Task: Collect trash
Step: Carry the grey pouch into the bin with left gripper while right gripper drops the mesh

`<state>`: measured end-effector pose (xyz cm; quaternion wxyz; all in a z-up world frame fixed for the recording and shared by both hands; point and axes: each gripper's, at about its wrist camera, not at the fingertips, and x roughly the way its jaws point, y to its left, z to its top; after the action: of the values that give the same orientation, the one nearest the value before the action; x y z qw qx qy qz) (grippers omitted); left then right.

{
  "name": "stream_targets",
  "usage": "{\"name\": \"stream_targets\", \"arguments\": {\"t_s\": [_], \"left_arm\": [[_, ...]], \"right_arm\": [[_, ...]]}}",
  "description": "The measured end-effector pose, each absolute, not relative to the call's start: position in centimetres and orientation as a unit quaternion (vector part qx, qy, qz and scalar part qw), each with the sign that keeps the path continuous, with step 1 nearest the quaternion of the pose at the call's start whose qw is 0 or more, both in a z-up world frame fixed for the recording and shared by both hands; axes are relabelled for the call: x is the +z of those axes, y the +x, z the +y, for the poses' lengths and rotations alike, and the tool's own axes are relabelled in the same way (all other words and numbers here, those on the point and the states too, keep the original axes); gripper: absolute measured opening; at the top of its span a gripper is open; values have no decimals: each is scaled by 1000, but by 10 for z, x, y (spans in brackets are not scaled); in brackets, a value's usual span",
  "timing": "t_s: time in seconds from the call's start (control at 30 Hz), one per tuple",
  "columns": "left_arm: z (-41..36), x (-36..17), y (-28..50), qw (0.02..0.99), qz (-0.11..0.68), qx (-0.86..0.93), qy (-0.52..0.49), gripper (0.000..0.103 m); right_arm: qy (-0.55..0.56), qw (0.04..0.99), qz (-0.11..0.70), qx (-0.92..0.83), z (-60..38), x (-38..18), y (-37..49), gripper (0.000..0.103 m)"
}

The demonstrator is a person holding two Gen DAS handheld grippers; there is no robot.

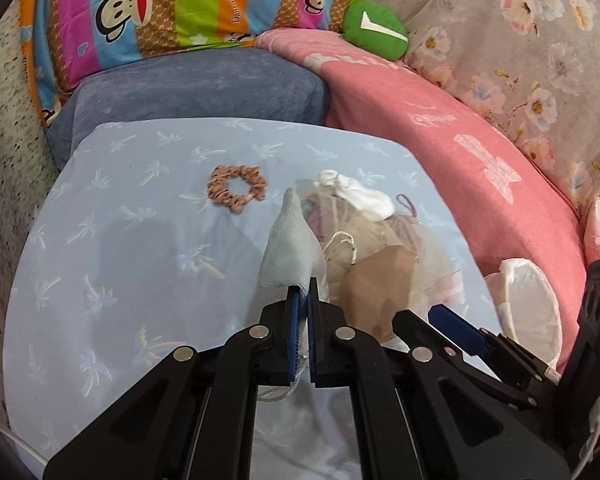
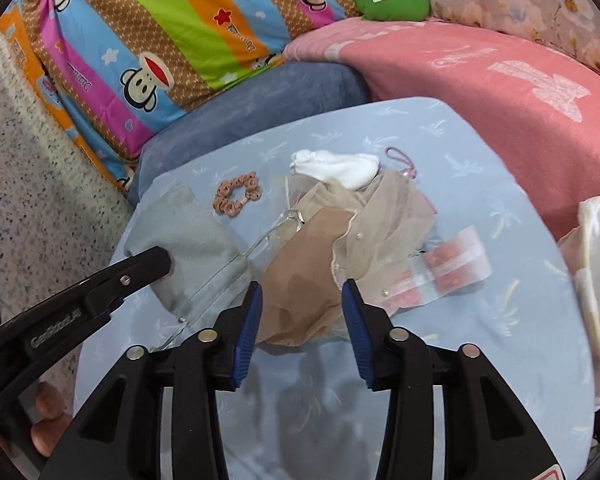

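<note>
On a pale blue palm-print cushion (image 1: pixel 120 240) lies a heap of litter: a tan stocking-like piece (image 2: pixel 300 276), beige pearl-dotted tulle (image 2: pixel 384 216), a white wad (image 2: pixel 336 168) and a clear wrapper with red pieces (image 2: pixel 448 264). My left gripper (image 1: pixel 303 300) is shut on the edge of a grey cloth (image 1: pixel 288 248) with a white string hanging from its pads; it enters the right wrist view from the left (image 2: pixel 160 258). My right gripper (image 2: pixel 302 300) stands open, its blue pads either side of the tan piece's near end.
A brown scrunchie (image 2: pixel 238 194) and a pink hair loop (image 2: pixel 400 164) lie on the cushion. A white plastic bag (image 2: pixel 596 272) gapes at the right edge. Behind are a blue-grey pillow (image 1: pixel 200 88), a pink blanket (image 1: pixel 440 132), striped bedding and a green plush (image 1: pixel 374 28).
</note>
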<state>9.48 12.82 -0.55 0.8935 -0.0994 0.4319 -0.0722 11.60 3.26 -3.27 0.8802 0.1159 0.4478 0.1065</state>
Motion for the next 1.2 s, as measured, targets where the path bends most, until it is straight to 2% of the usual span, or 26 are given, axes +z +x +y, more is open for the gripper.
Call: {"name": "stream_targets", "arguments": {"t_s": [0.1, 0.13, 0.17, 0.2, 0.23, 0.47, 0.8, 1.2], "left_arm": [[133, -11, 95, 891, 437, -70, -102, 4], [134, -12, 96, 890, 438, -70, -102, 4], [134, -13, 96, 890, 439, -71, -102, 4], [134, -13, 96, 890, 440, -71, -102, 4], [134, -13, 96, 890, 439, -72, -102, 4], [123, 4, 91, 898, 421, -85, -95, 4], [76, 57, 79, 916, 368, -140, -80, 3], [-20, 82, 72, 908, 345, -235, -29, 4]], "right_arm": [[116, 874, 460, 101, 38, -48, 127, 44], [118, 872, 465, 101, 38, -51, 131, 39], [121, 868, 470, 103, 39, -54, 134, 32], [123, 865, 475, 104, 37, -56, 135, 12], [127, 864, 476, 105, 36, -55, 135, 9], [146, 886, 424, 120, 21, -8, 117, 8], [172, 921, 337, 98, -38, 74, 86, 8], [203, 936, 287, 7, -156, 101, 41, 8]]}}
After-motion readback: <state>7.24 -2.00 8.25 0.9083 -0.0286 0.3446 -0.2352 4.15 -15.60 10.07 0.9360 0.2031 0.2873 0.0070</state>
